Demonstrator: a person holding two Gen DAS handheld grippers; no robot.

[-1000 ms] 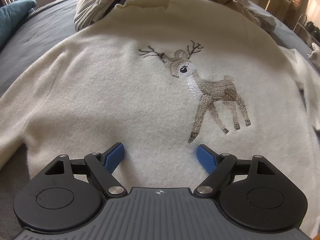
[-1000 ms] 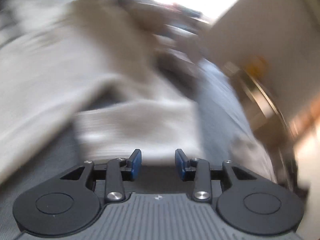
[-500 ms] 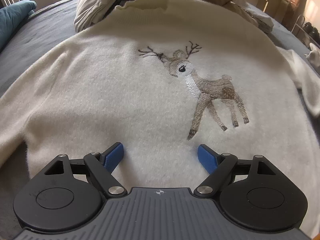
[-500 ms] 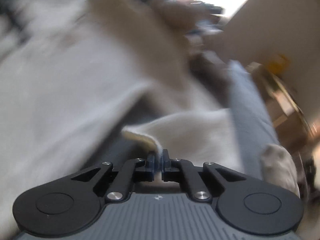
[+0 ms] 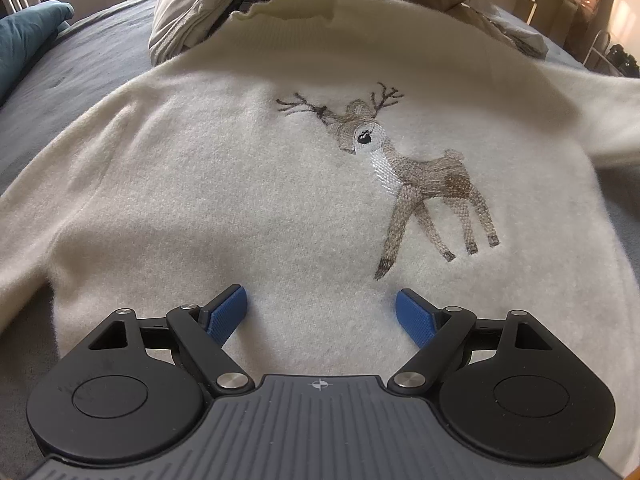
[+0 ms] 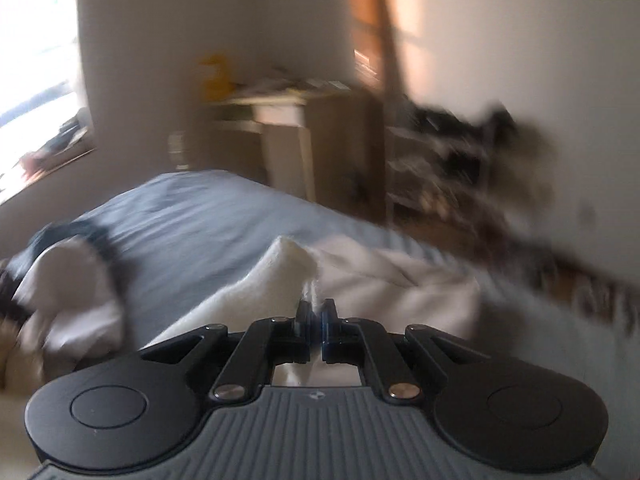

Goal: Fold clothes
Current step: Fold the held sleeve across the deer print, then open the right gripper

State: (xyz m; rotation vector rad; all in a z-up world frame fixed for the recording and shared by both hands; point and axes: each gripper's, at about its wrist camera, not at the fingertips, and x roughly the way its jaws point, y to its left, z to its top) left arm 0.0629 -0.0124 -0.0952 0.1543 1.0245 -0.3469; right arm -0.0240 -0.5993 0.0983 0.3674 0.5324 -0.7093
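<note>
One fuzzy cream sweater (image 5: 224, 200), bearing one stitched deer (image 5: 408, 176), lay flat on the grey bed (image 5: 72, 64) at my twelve o'clock. My left gripper (image 5: 320, 312) gaped wide above it; my right gripper (image 6: 316, 320) pinched its soft sleeve (image 6: 280, 276).

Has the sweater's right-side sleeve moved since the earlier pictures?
Yes. The sleeve has risen, judged against the embroidered deer; the right hand-held gripper pinches it.

A bed with a grey-blue sheet (image 5: 72, 64) carries it all. A cream sweater with a stitched deer (image 5: 248, 200) lies spread flat on it, a heap of beige clothes (image 5: 192, 12) past its collar, and a teal pillow (image 5: 24, 36) at the far left edge.
</note>
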